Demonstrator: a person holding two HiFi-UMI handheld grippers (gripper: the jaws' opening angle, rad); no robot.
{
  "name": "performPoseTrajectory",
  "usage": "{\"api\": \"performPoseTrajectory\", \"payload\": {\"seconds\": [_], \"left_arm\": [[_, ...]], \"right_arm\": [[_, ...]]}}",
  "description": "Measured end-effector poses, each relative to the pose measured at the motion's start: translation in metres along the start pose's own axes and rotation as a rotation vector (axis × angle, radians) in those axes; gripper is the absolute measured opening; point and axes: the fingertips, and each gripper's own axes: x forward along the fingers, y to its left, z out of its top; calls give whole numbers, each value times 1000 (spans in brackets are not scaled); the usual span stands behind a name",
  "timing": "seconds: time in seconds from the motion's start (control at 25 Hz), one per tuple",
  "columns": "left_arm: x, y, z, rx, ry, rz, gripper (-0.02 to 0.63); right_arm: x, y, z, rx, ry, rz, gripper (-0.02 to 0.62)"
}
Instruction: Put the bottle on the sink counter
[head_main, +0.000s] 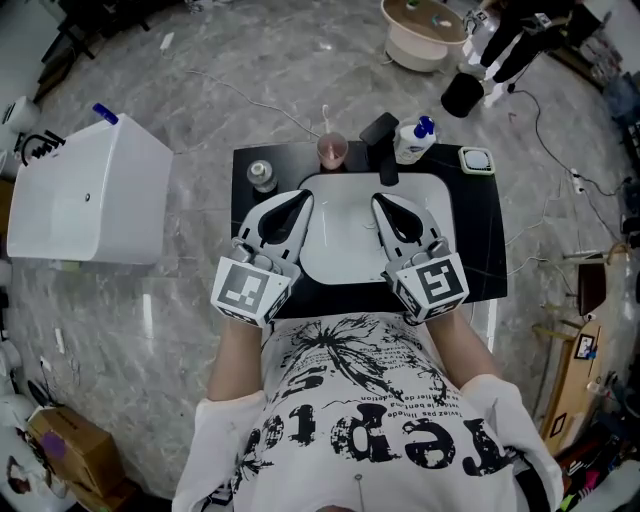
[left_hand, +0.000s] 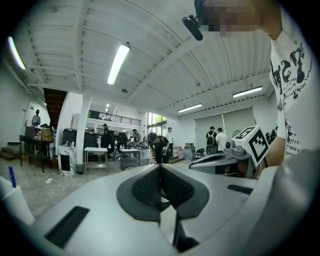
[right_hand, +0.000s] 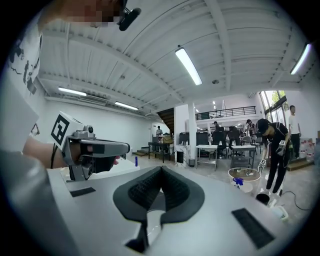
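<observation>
A white bottle with a blue cap (head_main: 413, 140) stands upright on the black sink counter (head_main: 478, 225), right of the black faucet (head_main: 380, 135) behind the white basin (head_main: 350, 235). My left gripper (head_main: 297, 200) hovers over the basin's left edge. My right gripper (head_main: 385, 205) hovers over its right side, a short way in front of the bottle. Both are shut with nothing between the pads, as the left gripper view (left_hand: 160, 167) and the right gripper view (right_hand: 161, 172) show. Neither gripper touches the bottle.
A pink cup (head_main: 332, 150) and a small metal jar (head_main: 261, 175) stand on the counter's back left, and a green-rimmed square item (head_main: 477, 160) on its back right corner. A white box (head_main: 90, 195) stands left of the counter. A round white tub (head_main: 425, 35) and cables lie on the floor behind.
</observation>
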Motion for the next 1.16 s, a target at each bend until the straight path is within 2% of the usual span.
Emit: {"api": "performPoseTrajectory", "payload": {"seconds": [0.28,0.84,1.16], "left_arm": [[5,-1,0,-7,-7,-11,14],[-1,7,-6,-24,-5,1,14],[-1,6,-9,-23,-4,8,14]], "right_arm": [[1,-5,-4,13,18,3,11],[7,-7,-9,21,24,-45,12],[10,-6,-11,13,29,-37,12]]}}
